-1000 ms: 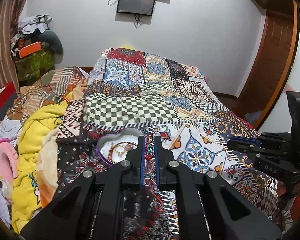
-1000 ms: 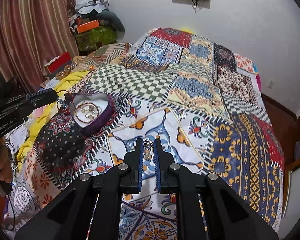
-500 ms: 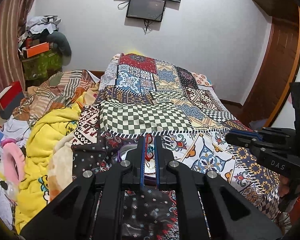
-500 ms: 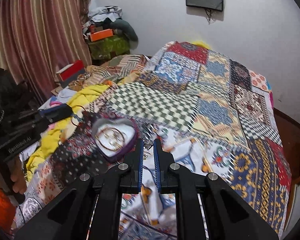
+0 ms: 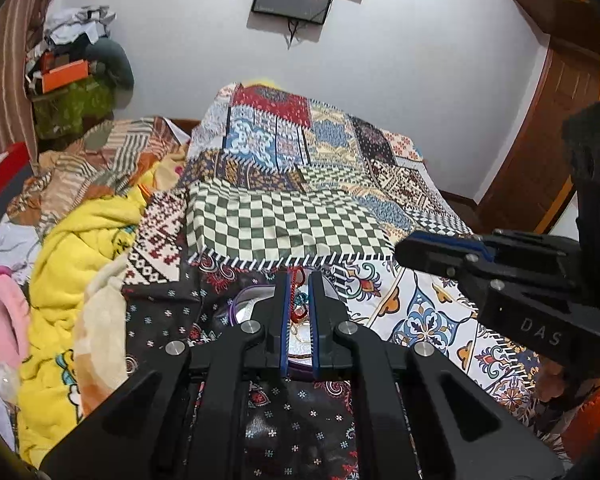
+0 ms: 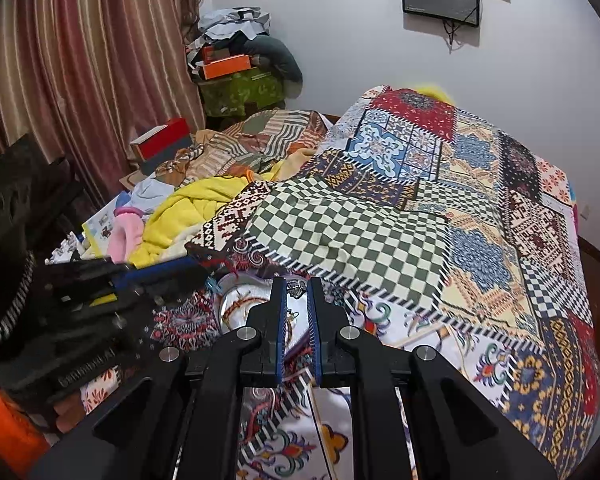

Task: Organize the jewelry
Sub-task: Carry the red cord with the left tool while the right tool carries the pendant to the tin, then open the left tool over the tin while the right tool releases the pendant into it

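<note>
A heart-shaped purple box (image 5: 236, 309) with a pale lining lies on the patchwork bedspread (image 5: 284, 224), mostly hidden under my left gripper (image 5: 299, 289). That gripper is shut on a red string piece with a blue bead (image 5: 299, 278), hanging over the box. In the right wrist view the same box (image 6: 230, 294) holds gold bangles (image 6: 246, 303). My right gripper (image 6: 296, 292) is shut on a small silver piece (image 6: 296, 286) just above the box's near right edge. The left gripper (image 6: 192, 274) enters from the left, the right gripper (image 5: 414, 246) from the right.
A heap of yellow and cream blankets (image 5: 80, 248) and clothes lies left of the box. A pink item (image 5: 4, 312) sits at the far left. Striped curtains (image 6: 80, 60), a red box (image 6: 160, 142), stacked boxes and bags (image 6: 236, 76) and a wooden door (image 5: 552, 128) surround the bed.
Both grippers have closed in on the heart-shaped box. The right one swung left with the silver piece; the left one carried the red string over the box.
</note>
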### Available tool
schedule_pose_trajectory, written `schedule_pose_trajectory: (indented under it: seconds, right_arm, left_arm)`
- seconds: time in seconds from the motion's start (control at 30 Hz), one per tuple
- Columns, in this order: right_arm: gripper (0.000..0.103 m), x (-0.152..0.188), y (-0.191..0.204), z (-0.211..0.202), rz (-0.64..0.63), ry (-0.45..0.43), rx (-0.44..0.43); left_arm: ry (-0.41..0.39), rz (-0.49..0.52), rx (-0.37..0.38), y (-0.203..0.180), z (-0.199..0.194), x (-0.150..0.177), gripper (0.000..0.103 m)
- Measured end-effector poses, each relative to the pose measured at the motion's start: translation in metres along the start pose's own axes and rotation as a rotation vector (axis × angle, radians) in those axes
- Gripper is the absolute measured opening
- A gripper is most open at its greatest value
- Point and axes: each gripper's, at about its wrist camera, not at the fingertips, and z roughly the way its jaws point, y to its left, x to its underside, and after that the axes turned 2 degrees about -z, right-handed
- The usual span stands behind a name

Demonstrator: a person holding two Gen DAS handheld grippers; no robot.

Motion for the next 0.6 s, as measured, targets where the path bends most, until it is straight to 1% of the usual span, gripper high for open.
schedule_pose_trajectory:
  seconds: [0.17, 0.27, 0.33, 0.6]
  right_arm:
    - [0.009, -0.006, 0.002, 0.015, 0.004, 0.017, -0.012]
    - [0.009, -0.005, 0.002, 0.026, 0.009, 0.041, -0.021]
    - [0.009, -0.003, 0.001, 0.032, 0.017, 0.058, -0.029]
    - [0.009, 0.004, -0.006, 0.047, 0.051, 0.111, -0.053]
  left_arm:
    - [0.038, -0.011, -0.003, 0.006, 0.017, 0.001, 0.007]
    - [0.066, -0.019, 0.002, 0.008, 0.025, 0.003, 0.007]
    - [0.079, -0.014, -0.009, 0.008, 0.03, 0.005, 0.007]
    - [0.095, -0.016, -0.026, 0.009, 0.035, 0.006, 0.007]
